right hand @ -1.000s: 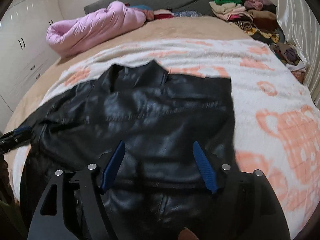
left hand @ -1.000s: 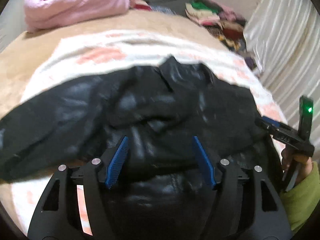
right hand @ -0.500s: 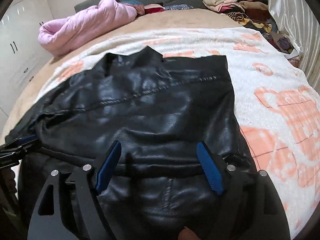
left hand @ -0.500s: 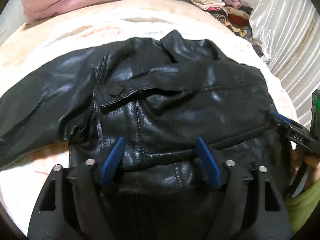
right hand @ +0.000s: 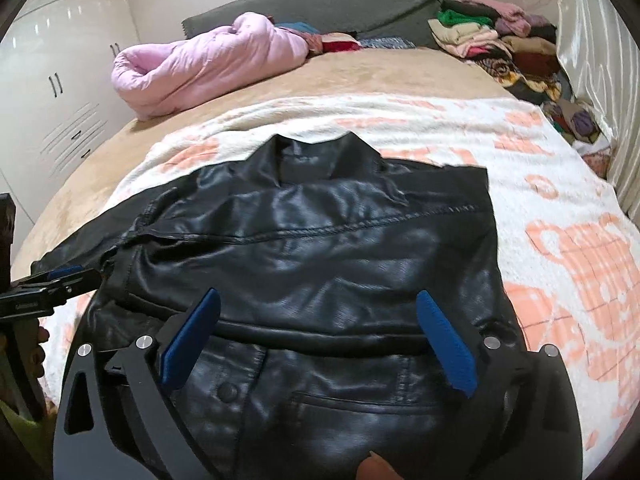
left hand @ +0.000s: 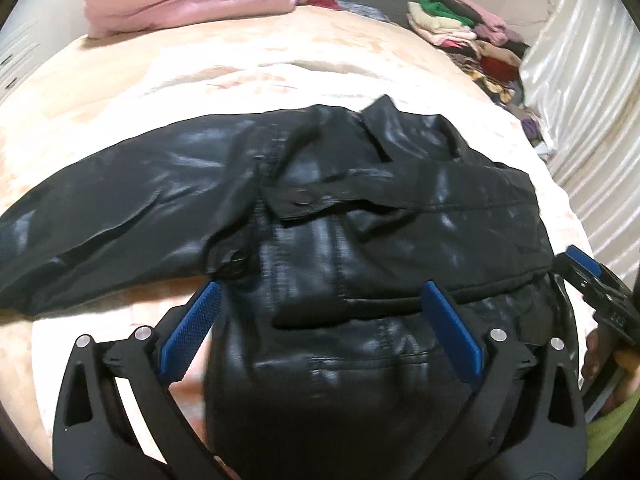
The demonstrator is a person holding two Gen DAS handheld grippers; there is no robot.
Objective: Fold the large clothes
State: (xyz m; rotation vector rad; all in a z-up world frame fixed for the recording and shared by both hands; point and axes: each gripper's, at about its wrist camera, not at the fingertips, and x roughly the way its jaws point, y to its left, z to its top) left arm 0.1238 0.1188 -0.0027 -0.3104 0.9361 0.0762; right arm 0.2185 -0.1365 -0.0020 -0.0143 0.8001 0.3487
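Observation:
A black leather jacket (left hand: 360, 220) lies on a white and orange blanket (right hand: 560, 248) on the bed, collar at the far side. One sleeve stretches out to the left (left hand: 100, 216). The jacket also fills the right wrist view (right hand: 320, 248), its right side folded to a straight edge. My left gripper (left hand: 320, 324) is open and empty over the jacket's lower left part. My right gripper (right hand: 320, 328) is open and empty over the lower hem. Each gripper shows at the edge of the other's view: the right one (left hand: 592, 280), the left one (right hand: 52, 284).
A pink puffy coat (right hand: 200, 64) lies at the far left of the bed. A pile of folded clothes (right hand: 500, 40) sits at the far right by a white curtain (left hand: 588, 80). White cupboards (right hand: 60, 92) stand left of the bed. A grey headboard (right hand: 320, 4) is behind.
Both grippers have drawn back and up from the jacket, so more of it and the bed shows. The jacket lies flatter. Both stay open.

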